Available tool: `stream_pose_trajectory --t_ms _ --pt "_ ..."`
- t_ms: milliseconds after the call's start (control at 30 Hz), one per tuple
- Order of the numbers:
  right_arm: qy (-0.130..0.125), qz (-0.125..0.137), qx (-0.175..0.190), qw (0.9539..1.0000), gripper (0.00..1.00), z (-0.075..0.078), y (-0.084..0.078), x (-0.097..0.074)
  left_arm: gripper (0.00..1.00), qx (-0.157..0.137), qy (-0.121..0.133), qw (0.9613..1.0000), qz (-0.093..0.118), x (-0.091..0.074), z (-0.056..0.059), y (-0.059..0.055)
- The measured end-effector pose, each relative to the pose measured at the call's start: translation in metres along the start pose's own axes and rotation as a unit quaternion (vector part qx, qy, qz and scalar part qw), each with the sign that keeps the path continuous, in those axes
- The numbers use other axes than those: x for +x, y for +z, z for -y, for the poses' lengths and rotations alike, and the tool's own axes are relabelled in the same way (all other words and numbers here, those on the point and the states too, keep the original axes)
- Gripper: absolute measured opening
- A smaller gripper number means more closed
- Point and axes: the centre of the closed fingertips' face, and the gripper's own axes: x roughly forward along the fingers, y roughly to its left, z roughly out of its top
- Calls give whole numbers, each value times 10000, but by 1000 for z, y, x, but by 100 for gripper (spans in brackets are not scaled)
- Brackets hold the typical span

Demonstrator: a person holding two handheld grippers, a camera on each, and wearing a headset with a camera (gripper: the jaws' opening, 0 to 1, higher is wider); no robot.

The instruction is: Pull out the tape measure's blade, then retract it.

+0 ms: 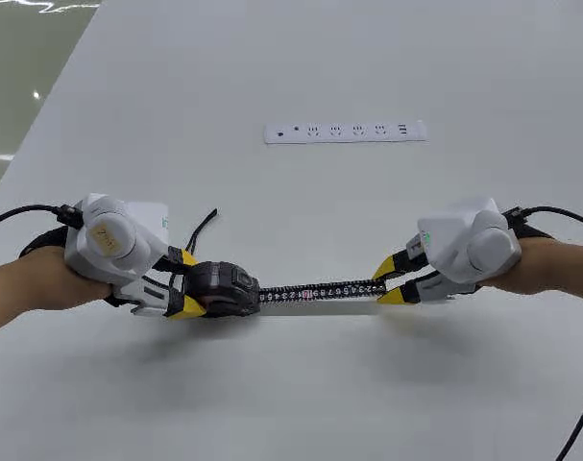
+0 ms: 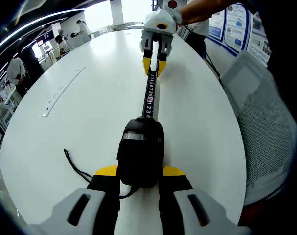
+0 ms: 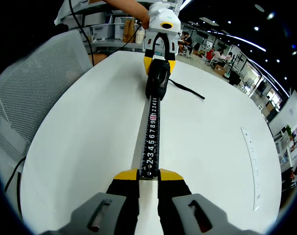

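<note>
Blade [image 1: 320, 290] is standing partly drawn. A short printed span is bridging the gap between the tape measure case [image 1: 224, 288] and the right tongs [image 1: 385, 282], hanging just over the white surface [image 1: 310, 394].

Left tongs [image 1: 189, 283] are clamping the case from both sides, down on the surface. Right tongs are pinching the blade's free end, jaws narrow.

Judging the pull-out as under way or close to done. How much more blade is wanted, cannot tell. The retract half is not yet begun.

Head view is giving the layout: both tongs level and well apart, a power strip [image 1: 346, 132] lying far back. Right gripper view is making the blade numerals readable and showing the end seated between the yellow tips. Left gripper view is showing the case's black cord [image 2: 75, 166] trailing loose beside it.
</note>
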Motion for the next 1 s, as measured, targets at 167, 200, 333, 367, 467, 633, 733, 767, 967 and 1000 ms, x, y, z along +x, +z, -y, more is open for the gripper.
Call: stream_pose_trajectory --t_ms 167,200,333,367,467,633,733,767,967,1000 --pt "-1 2 4 10000 12 0 -1 0 25 0 5 10000 -6 0 0 0" --pt "-4 0 3 10000 12 0 -1 0 25 2 3 10000 -9 0 0 0" --pt "-6 -1 8 10000 12 0 -3 -1 25 1 2 10000 -13 0 0 0" --pt "-6 -5 12 10000 12 0 -3 -1 25 0 2 10000 -14 0 0 0" --pt "-9 -12 14 10000 12 0 -4 -1 25 3 2 10000 -19 0 0 0" --pt "-14 -25 19 10000 12 -1 -5 -3 25 -1 2 10000 -26 0 0 0" --pt "-20 -28 20 10000 12 -1 -5 -4 25 0 5 10000 -32 0 0 0" --pt "-22 -28 16 10000 12 -1 -5 -4 25 0 6 10000 -31 0 0 0" --pt "-23 -38 28 10000 12 -2 -6 -5 25 -1 4 10000 -36 -1 0 0" --pt "-23 -42 28 10000 12 -3 -6 -6 25 -2 3 10000 -36 -1 0 0"
